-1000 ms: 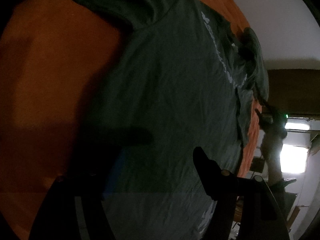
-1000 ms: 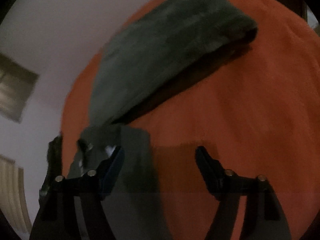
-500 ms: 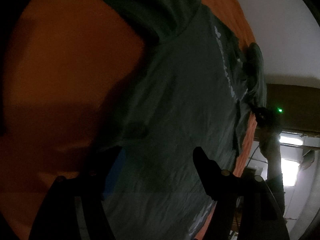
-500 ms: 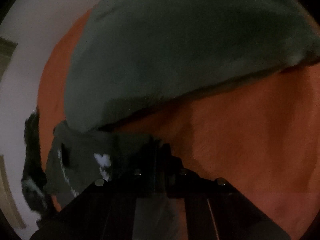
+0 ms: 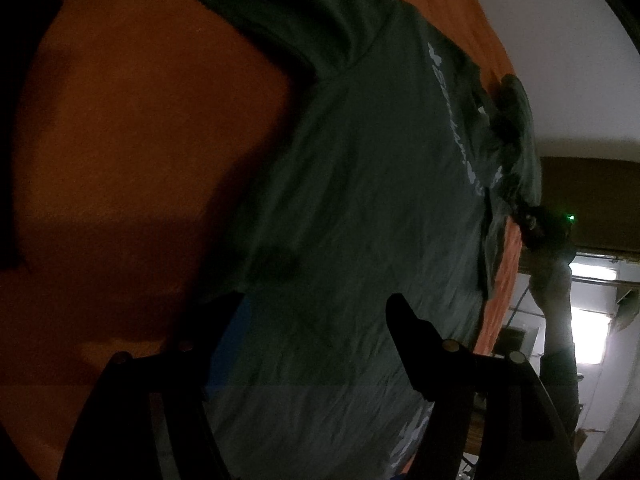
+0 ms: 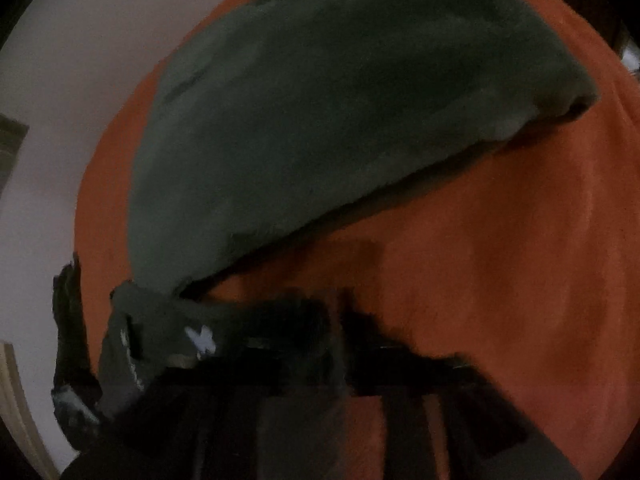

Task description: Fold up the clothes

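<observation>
Shirt (image 5: 360, 208), dark green, lies spread flat across an orange blanket (image 5: 132, 140) in dim light, pale lettering (image 5: 456, 120) running along its chest. Seen from the left wrist, one sleeve (image 5: 288, 12) reaches toward the top of the view and the far sleeve (image 5: 516, 128) is bunched in a heap at the opposite edge of the blanket, beside a white wall (image 5: 560, 60). The left gripper (image 5: 316, 312) hovers over the lower body of the shirt with its two fingers standing wide apart; cloth shows between them, but the pads do not press on it and nothing is held. One finger sits over the shirt's edge where it meets the blanket, the other over the cloth itself. At the far side of the shirt the right gripper (image 5: 536, 224) shows small and dark, close to the bunched sleeve, with a green light (image 5: 571, 217) glowing on it. From the right wrist the picture is smeared: a thick fold of green fabric fills the upper half, lying on the orange blanket, and a smaller piece of the shirt with a white mark (image 6: 202, 340) sits at the lower left. The right gripper's (image 6: 340, 336) jaws have just been opening, yet the blur hides how far apart they stand now, and I cannot tell whether any cloth lies between them.
</observation>
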`<state>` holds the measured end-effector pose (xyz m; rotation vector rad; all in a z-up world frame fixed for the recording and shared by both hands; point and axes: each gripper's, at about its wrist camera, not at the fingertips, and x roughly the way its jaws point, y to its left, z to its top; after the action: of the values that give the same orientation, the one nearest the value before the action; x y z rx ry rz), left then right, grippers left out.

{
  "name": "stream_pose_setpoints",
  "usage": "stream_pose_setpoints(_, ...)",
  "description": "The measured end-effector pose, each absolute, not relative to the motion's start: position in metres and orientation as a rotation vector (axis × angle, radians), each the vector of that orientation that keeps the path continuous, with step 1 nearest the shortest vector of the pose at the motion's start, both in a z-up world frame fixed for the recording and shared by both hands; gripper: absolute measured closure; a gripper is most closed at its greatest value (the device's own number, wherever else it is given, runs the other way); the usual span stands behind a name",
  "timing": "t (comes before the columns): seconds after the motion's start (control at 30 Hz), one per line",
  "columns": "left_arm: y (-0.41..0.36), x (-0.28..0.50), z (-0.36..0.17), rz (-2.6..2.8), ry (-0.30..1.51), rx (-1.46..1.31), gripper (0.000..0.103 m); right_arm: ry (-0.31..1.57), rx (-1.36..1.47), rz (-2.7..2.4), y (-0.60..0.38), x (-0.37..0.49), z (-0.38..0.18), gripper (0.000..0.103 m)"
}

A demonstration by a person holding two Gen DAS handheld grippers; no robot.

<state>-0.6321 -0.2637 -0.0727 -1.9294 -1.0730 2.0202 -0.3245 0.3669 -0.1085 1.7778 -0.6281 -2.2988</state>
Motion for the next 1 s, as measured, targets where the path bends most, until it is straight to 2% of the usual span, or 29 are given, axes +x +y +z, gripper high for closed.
stream_pose_setpoints(0.1,-0.262,-0.632,-0.072,2.023,-1.068,-1.933,0.032,-0.605,1.759,-2.303,0.362,-0.324,-0.108,0.038)
stream_pose_setpoints(0.17,-0.261,-0.632,-0.071,2.025,-1.067,-1.936,0.032,-0.507,1.783,-2.281,0.352,-0.324,-0.112,0.038)
stream_pose_setpoints(0.27,-0.261,-0.630,-0.072,2.026,-1.062,-1.934,0.032,-0.311,1.809,-2.282,0.337,-0.322,-0.114,0.043)
stream_pose_setpoints(0.37,-0.262,-0.628,-0.073,2.028,-1.065,-1.929,0.032,-0.262,1.784,-2.279,0.331,-0.324,-0.112,0.043)
stream_pose_setpoints(0.4,-0.262,-0.628,-0.073,2.028,-1.065,-1.928,0.032,-0.250,1.785,-2.281,0.331,-0.326,-0.112,0.050)
stream_pose_setpoints(0.43,-0.262,-0.628,-0.074,2.027,-1.064,-1.929,0.032,-0.236,1.789,-2.283,0.330,-0.327,-0.112,0.063)
stream_pose_setpoints(0.47,-0.262,-0.628,-0.074,2.024,-1.066,-1.932,0.032,-0.235,1.807,-2.268,0.329,-0.329,-0.114,0.100)
stream_pose_setpoints(0.77,-0.263,-0.629,-0.078,2.007,-1.095,-1.940,0.032,-0.434,1.777,-2.392,0.347,-0.325,-0.121,0.099)
stream_pose_setpoints(1.0,-0.259,-0.631,-0.080,2.024,-1.079,-1.967,0.032,-0.390,1.752,-2.440,0.341,-0.322,-0.137,0.097)
